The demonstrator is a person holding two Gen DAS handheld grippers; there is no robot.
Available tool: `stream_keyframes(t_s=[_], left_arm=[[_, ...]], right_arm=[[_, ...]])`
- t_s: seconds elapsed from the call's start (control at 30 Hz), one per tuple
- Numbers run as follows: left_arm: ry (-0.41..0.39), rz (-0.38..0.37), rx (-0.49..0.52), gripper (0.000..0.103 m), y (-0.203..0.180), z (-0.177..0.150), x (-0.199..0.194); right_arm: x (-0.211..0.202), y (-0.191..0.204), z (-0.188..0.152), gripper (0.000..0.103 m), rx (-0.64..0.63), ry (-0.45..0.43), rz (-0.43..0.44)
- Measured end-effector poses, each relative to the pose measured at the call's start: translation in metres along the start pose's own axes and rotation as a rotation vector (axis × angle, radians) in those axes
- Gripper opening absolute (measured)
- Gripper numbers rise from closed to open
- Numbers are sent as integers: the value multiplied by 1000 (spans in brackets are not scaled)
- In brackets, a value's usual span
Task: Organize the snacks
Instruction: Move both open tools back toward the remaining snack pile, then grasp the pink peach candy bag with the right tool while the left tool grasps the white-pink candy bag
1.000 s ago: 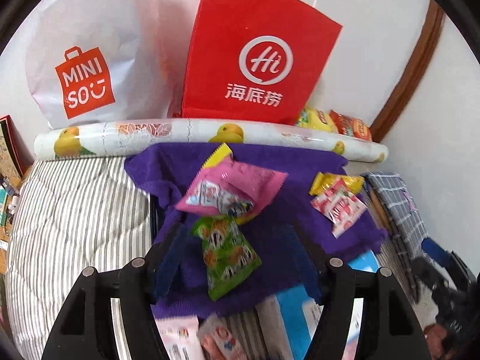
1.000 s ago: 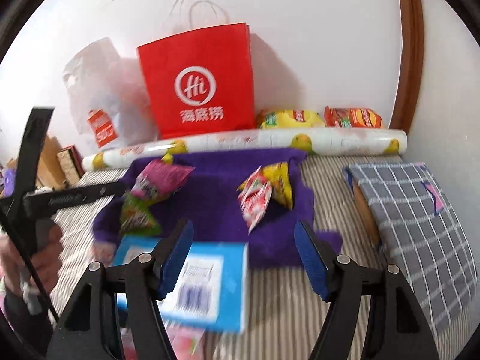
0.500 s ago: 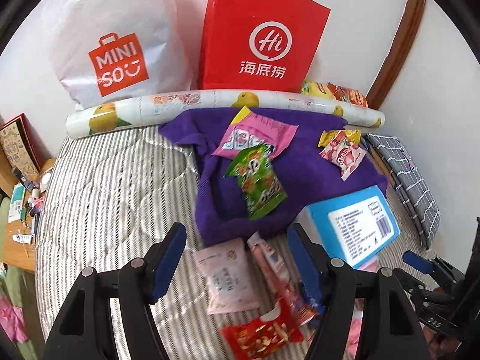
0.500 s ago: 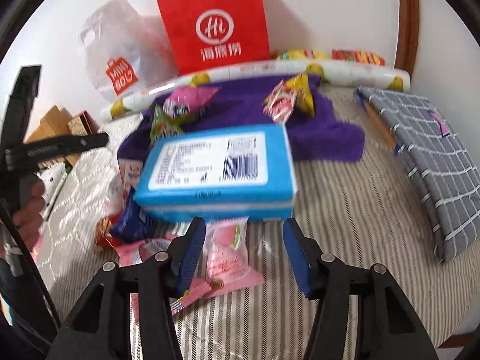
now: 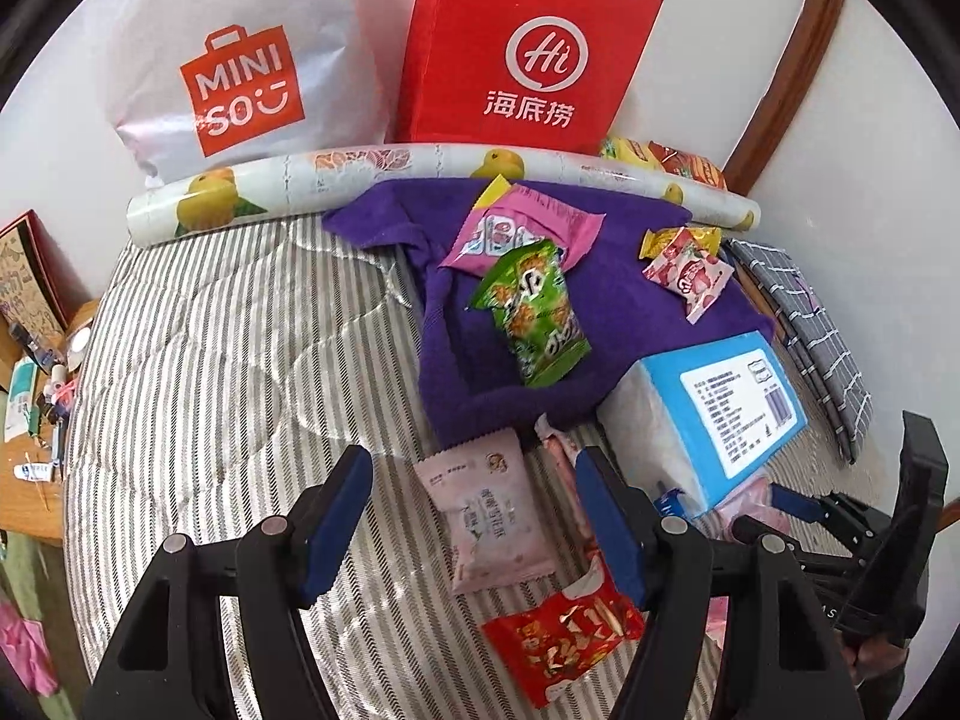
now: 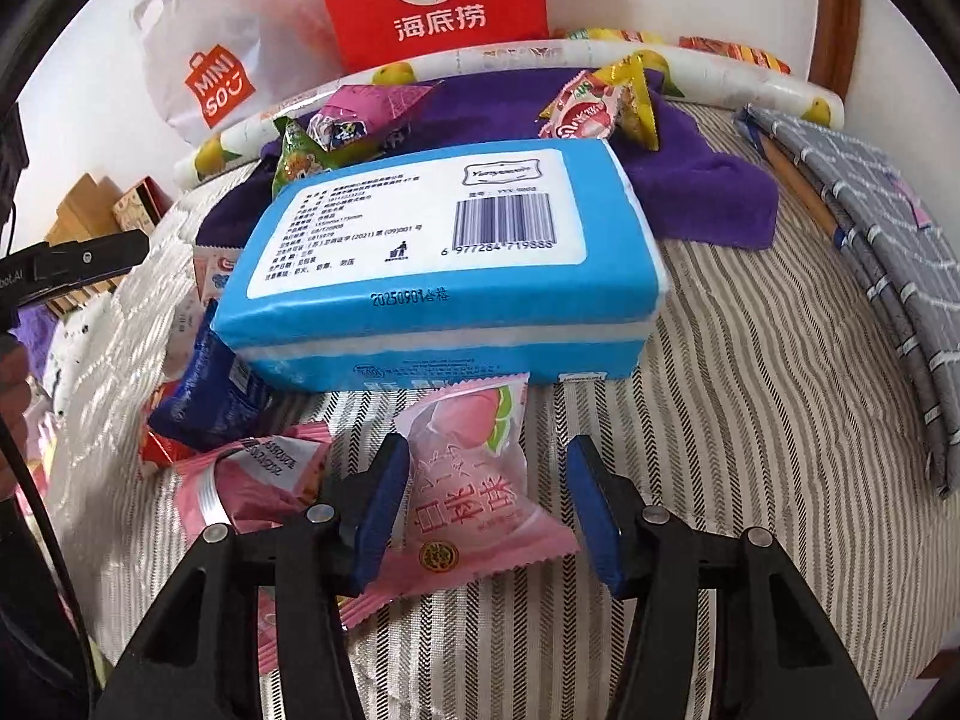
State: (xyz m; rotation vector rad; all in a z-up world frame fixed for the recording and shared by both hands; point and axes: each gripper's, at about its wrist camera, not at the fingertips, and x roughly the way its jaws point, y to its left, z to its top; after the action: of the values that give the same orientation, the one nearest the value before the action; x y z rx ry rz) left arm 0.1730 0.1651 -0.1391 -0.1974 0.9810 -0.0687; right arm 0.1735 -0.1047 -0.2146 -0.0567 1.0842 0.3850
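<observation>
Low over the striped bedspread (image 6: 750, 420), the right gripper (image 6: 486, 498) hangs with jaws spread wide, straddling a pink peach-print snack packet (image 6: 474, 480) that lies flat, its long axis running away toward the blue tissue pack (image 6: 444, 264) just beyond. The left gripper (image 5: 474, 516), likewise released, hovers above a pale pink sachet (image 5: 489, 516) lying lengthwise between its fingers, a red foil packet (image 5: 561, 630) nearer.

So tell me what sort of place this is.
Probably a bedroom: snack packets lie on a grey striped quilted mattress against a white wall, beside a cluttered wooden side table, with a folded grey checked cloth nearby.
</observation>
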Motion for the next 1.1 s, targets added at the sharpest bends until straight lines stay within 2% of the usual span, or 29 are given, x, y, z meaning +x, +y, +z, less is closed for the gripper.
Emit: stream_keyframes(t_s=[0.13,0.2,0.27,0.43,0.67,0.73,0.8,0.97,1.03,1.07,1.1], left_arm=[[12,-1,-25,68,6,-5,3],[22,3,-36,68,7,-9,5],[41,18,-49,68,9,-14,11],[80,34,-54,68,8,-24,26],[112,57,-41,68,-12,-28,49],[110,86,-29,68,-21,-30,55],[97,152,2,67,-30,-32,58],[77,220,11,66,-39,-33,61],[68,229,2,57,-38,-34,59],[58,232,-12,45,-35,-34,57],[56,234,-27,39,-32,-35,54]], right_arm=[[3,9,-3,54,-85,9,-55],[1,9,-4,39,-108,-7,-80],[-1,6,-4,38,-107,-7,-73],[-21,-5,-6,37,-103,-67,-117],[-44,-26,-11,37,-62,-102,-131],[-46,-31,-13,37,-53,-102,-135],[-49,-37,-15,37,-41,-97,-139],[-54,-53,-15,37,1,-96,-127],[-55,-57,-12,37,18,-102,-113],[-56,-60,-11,37,30,-106,-106],[-57,-61,-9,37,39,-110,-100]])
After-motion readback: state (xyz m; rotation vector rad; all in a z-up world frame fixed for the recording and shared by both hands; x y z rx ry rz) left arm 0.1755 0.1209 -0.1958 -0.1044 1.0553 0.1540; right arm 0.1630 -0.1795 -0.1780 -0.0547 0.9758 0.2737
